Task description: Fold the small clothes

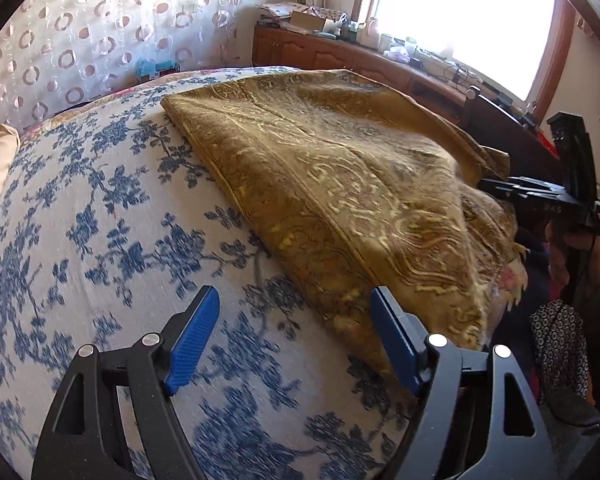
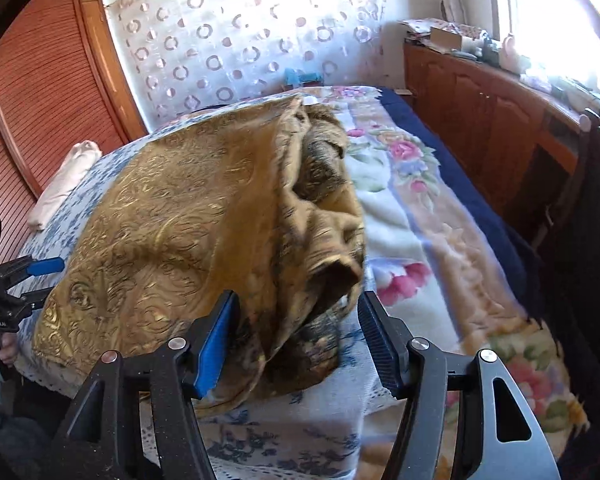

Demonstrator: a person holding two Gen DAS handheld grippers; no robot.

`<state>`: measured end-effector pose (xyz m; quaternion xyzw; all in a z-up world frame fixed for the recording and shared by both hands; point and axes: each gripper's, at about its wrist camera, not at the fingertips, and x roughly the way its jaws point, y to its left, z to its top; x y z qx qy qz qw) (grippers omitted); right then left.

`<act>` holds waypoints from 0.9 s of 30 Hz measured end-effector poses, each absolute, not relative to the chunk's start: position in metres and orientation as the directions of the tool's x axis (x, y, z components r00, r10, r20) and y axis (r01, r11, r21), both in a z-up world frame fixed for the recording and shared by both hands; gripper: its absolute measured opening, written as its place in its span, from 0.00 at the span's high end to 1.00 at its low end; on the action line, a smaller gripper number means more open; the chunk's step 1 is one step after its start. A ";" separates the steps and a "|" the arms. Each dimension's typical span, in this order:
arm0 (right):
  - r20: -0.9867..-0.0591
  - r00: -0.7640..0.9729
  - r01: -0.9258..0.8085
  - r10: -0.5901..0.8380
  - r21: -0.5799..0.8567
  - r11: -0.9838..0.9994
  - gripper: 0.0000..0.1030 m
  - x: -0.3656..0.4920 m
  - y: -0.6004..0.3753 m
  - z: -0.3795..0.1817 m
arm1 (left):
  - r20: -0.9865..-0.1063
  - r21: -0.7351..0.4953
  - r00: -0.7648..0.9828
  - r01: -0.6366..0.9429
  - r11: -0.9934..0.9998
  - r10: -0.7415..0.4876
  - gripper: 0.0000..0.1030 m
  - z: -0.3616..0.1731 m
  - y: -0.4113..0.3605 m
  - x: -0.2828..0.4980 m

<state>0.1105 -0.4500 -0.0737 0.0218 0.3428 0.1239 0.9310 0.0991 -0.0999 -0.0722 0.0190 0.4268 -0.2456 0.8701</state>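
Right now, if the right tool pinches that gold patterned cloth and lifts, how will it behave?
Probably floppy: the gold patterned cloth bunches in soft folds by the right tool. Likely light, since it drapes thinly over the floral sheet. Its sheen suggests it may slide.

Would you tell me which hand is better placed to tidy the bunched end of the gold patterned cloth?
The right, probably. Its tongs are open around the crumpled end of the gold patterned cloth. The left tongs are open over the blue floral sheet, beside the flat edge.
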 end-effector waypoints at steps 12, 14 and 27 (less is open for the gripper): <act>-0.640 0.722 -0.241 0.263 0.123 0.963 0.55 0.108 -0.451 -0.079 | -0.734 -0.229 0.491 0.471 0.852 -0.469 0.56 -0.070 -0.109 0.074; -0.639 0.724 -0.241 0.259 0.117 0.963 0.56 0.107 -0.448 -0.079 | -0.727 -0.258 0.479 0.475 0.841 -0.493 0.57 -0.070 -0.109 0.073; -0.624 0.736 -0.248 0.264 0.115 0.962 0.78 0.104 -0.441 -0.082 | -0.721 -0.231 0.489 0.498 0.836 -0.491 0.57 -0.071 -0.116 0.070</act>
